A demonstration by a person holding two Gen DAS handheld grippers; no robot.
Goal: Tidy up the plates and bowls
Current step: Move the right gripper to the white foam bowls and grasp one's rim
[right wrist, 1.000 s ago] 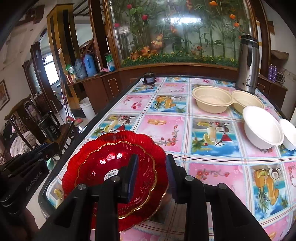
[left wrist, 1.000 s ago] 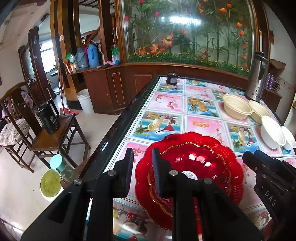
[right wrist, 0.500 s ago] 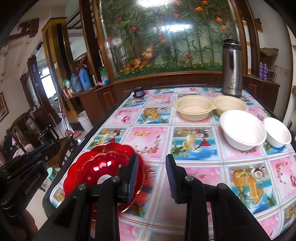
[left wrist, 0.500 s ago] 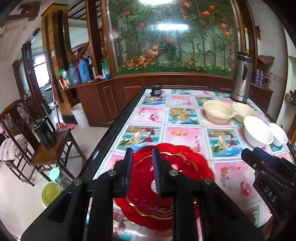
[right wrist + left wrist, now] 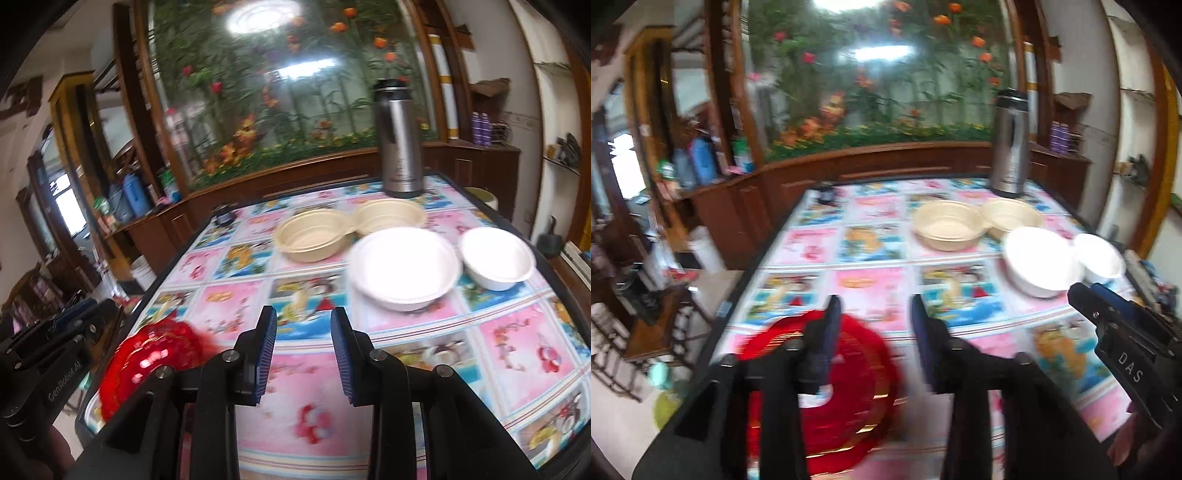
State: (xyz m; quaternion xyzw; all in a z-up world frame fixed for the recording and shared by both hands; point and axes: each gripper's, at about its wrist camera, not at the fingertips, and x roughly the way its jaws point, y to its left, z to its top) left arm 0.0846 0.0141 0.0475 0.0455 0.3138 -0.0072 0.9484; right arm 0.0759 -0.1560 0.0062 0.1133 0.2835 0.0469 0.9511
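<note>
Behind the table: a glass partition painted with green stems and orange flowers (image 5: 295,92), set above curved brown wooden cabinetry. Covering the table: a glossy pink-and-blue picture-tile cloth (image 5: 424,350).

Near the table's left front corner, lying flat: a red scalloped glass plate with a gold band (image 5: 849,391), round, so with no long axis to speak of; blurred in both views. Seen from the left wrist camera below and behind the left gripper (image 5: 873,317), mostly under its left finger; nothing between the jaws, which have just been opening and now stand parted with only bare cloth in the gap. No contact with the plate that can be made out.

Right gripper (image 5: 303,325) over the cloth toward the front edge, jaws part-way apart, blue ribbed pads (image 5: 267,354) facing each other, gripping nothing. Red plate well off to its left, beside the table's left edge.

Toward the far right part of the table, all upright with mouths up: two beige round bowls (image 5: 314,236) touching rim to rim, a large white round bowl (image 5: 402,269) just in front of them, a smaller white bowl (image 5: 496,258) beside it nearer the right edge. At the far edge, standing upright: a tall steel vacuum flask with a black lid (image 5: 399,140).
</note>
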